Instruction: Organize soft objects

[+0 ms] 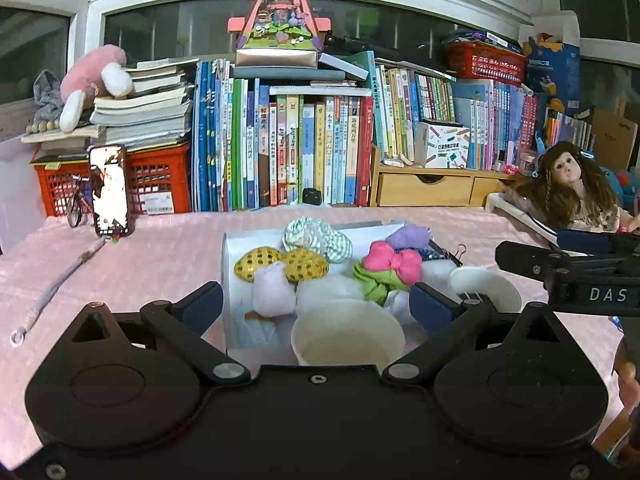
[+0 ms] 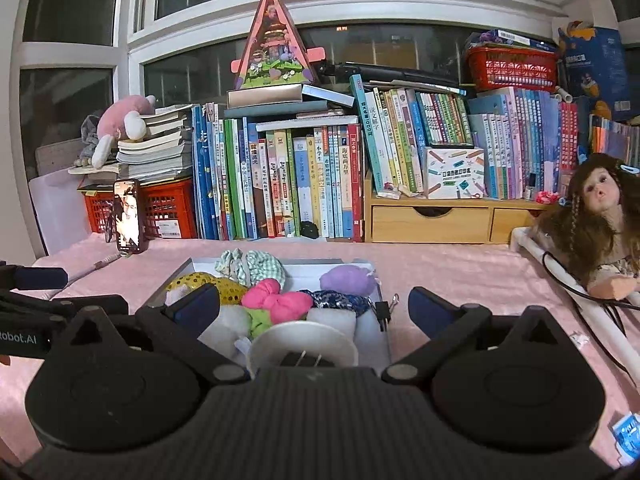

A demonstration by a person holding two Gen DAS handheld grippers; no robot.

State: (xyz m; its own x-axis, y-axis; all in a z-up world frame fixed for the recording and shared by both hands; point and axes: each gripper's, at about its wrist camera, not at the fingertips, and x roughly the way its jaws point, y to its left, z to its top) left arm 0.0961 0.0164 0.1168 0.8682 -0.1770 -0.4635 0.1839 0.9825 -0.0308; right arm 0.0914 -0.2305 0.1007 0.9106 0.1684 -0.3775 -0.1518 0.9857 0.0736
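A white tray [image 1: 236,248] on the pink tablecloth holds several soft things: a gold sequin bow [image 1: 280,265], a green checked scrunchie [image 1: 318,238], a pink bow [image 1: 394,263], a purple pouch [image 1: 408,237], a pale lilac plush [image 1: 272,290]. A white paper cup [image 1: 346,336] stands between the fingers of my open left gripper [image 1: 318,300], untouched. In the right wrist view the tray [image 2: 176,276] holds the same things, with the pink bow [image 2: 276,300] and purple pouch [image 2: 348,280]. A second white cup [image 2: 304,344] stands between the fingers of my open right gripper [image 2: 314,306].
A phone [image 1: 110,190] stands at the left with a lanyard [image 1: 60,284] on the cloth. Books, red crates and a wooden drawer unit [image 1: 432,188] line the back. A doll [image 2: 600,216] lies at the right. A binder clip [image 2: 382,312] sits by the tray.
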